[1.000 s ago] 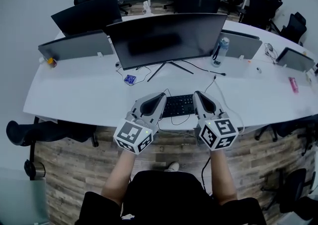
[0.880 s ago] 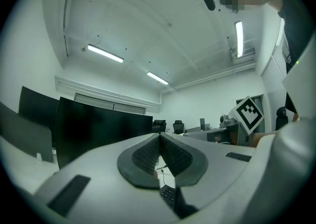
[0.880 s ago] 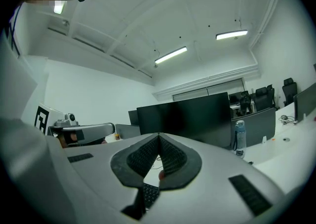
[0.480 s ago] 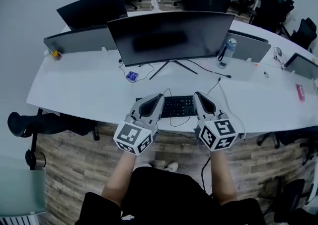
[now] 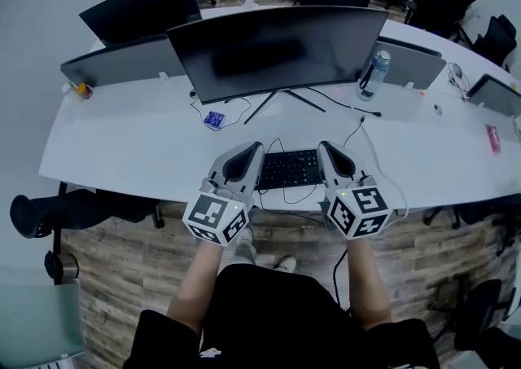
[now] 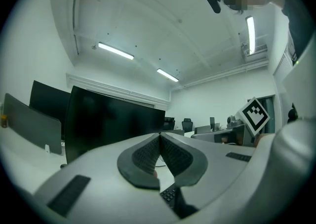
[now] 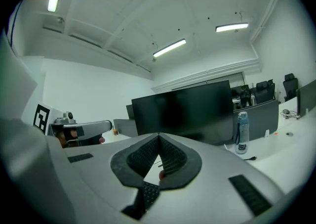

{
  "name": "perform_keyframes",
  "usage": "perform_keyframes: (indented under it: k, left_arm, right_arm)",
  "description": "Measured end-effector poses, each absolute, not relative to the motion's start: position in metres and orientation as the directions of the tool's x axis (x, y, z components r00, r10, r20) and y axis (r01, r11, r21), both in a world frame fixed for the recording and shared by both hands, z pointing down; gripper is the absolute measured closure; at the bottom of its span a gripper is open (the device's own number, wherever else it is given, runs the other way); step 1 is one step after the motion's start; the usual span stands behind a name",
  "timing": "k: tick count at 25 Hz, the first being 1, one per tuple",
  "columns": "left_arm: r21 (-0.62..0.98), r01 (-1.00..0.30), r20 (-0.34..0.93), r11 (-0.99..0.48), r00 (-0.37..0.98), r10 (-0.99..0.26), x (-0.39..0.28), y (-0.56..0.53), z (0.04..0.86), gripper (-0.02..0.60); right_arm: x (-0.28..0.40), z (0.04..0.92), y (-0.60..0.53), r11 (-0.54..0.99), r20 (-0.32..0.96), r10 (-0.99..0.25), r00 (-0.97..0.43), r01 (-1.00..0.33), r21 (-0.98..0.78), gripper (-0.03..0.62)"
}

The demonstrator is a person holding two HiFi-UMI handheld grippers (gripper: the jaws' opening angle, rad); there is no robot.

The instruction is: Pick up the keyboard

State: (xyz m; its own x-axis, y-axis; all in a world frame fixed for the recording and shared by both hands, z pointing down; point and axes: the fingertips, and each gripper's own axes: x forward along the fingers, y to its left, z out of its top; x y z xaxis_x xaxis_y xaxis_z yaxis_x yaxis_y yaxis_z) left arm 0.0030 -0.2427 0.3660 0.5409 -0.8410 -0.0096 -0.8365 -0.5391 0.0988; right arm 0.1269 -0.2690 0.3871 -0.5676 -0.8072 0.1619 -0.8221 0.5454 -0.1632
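A black keyboard (image 5: 289, 169) lies near the front edge of the white desk (image 5: 122, 147), just in front of the big monitor's stand. My left gripper (image 5: 254, 148) hangs at the keyboard's left end and my right gripper (image 5: 325, 147) at its right end. Both point away from me, roughly level. In the left gripper view the jaws (image 6: 160, 134) meet at the tips with nothing between them, and keyboard keys (image 6: 170, 196) show below. The right gripper's jaws (image 7: 158, 134) are likewise shut and empty, over the keys (image 7: 149, 193).
A wide dark monitor (image 5: 277, 50) stands behind the keyboard, with its stand legs and cables on the desk. A water bottle (image 5: 370, 76) is at the back right and a small blue item (image 5: 213, 119) at the left of the stand. Office chairs lie beyond.
Both grippers have sunk a little and edged forward beside the keyboard's ends. Their jaws stayed shut and the keyboard has not moved.
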Motion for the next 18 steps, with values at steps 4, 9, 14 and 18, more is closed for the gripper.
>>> perform_keyframes:
  k: [4,9,14,18]
  left_arm:
    - [0.092,-0.814,0.001,-0.573,0.576,-0.817,-0.005,-0.256,0.368,0.577]
    - [0.100,-0.789,0.022,-0.606,0.611,-0.792,-0.019,-0.277,0.375,0.578]
    - [0.119,-0.771,0.052,-0.626,0.634,-0.771,-0.028,-0.297,0.390,0.577]
    - [0.140,-0.751,0.081,-0.645,0.658,-0.749,-0.030,-0.307,0.406,0.578]
  right_arm:
    - [0.118,0.389,-0.278,0.513,0.166,-0.826,-0.538,-0.841,-0.170,0.588]
    - [0.105,0.397,-0.291,0.477,0.181,-0.843,-0.506,-0.860,-0.181,0.588]
    - [0.102,0.413,-0.300,0.435,0.224,-0.853,-0.471,-0.880,-0.191,0.588]
    - [0.100,0.430,-0.303,0.404,0.263,-0.856,-0.445,-0.893,-0.197,0.588]
